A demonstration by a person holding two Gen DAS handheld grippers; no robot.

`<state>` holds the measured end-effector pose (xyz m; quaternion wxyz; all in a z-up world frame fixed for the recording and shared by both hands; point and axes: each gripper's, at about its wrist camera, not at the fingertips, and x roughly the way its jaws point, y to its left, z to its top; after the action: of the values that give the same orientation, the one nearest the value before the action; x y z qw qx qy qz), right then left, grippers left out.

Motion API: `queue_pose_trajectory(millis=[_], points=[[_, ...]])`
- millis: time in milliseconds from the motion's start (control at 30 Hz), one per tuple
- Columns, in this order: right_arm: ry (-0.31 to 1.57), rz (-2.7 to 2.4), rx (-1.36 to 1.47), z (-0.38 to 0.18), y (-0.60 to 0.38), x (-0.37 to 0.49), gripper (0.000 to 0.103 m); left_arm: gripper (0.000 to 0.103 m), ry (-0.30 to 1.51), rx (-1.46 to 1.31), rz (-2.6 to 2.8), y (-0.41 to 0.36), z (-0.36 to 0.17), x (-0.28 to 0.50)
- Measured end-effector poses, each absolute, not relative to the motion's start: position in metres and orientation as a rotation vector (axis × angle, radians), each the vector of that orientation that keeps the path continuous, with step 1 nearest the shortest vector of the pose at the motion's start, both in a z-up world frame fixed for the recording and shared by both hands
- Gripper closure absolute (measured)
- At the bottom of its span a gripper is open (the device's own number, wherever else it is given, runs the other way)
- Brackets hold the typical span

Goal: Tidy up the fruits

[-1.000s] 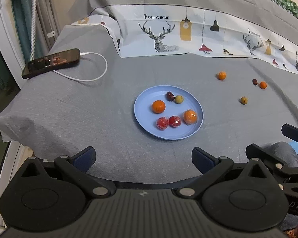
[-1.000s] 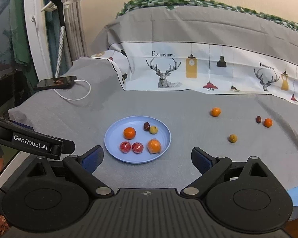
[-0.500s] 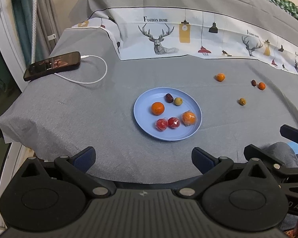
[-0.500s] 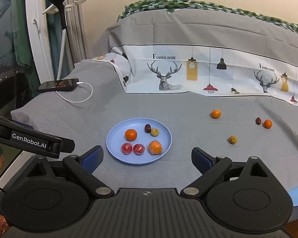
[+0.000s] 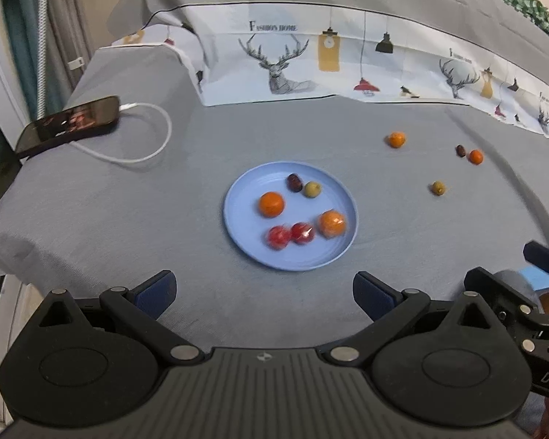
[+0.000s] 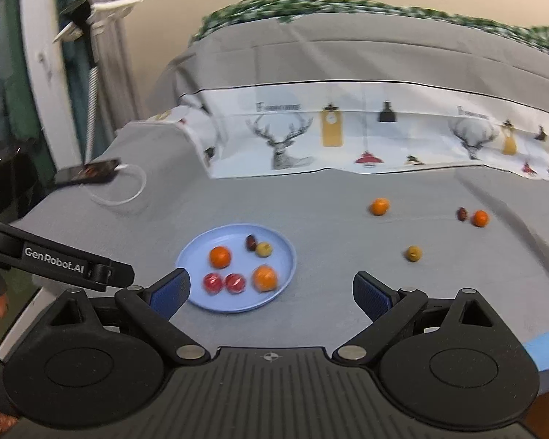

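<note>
A blue plate sits mid-table on the grey cloth and holds several fruits: an orange, a wrapped orange, two wrapped red fruits, a dark date and a green one. Loose on the cloth to the right lie an orange, a date, a small orange and a green fruit. My left gripper is open and empty, near the front edge. My right gripper is open and empty, just right of the left one.
A black phone with a white charging cable lies at the far left. A printed deer cloth covers the raised back. A white frame and curtain stand at the left edge.
Both grippers have moved forward toward the table, so the plate and fruits look slightly larger. Both stay open and empty. The fruits have not moved.
</note>
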<state>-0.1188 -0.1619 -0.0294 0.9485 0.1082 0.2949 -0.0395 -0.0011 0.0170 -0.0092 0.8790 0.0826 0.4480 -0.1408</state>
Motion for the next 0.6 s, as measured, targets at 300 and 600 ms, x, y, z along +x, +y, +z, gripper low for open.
queue_pose_trajectory(millis=[300,600], points=[[0.598,-0.161,0.304,-0.039,-0.202,-0.115,0.007,0.000,0.938,0.220,-0.356,-0.030,-0.007,0.022],[0.572,-0.266,0.321,-0.044,-0.256,-0.108,0.005,0.000,0.962,0.204,-0.417,-0.086,-0.011,0.053]])
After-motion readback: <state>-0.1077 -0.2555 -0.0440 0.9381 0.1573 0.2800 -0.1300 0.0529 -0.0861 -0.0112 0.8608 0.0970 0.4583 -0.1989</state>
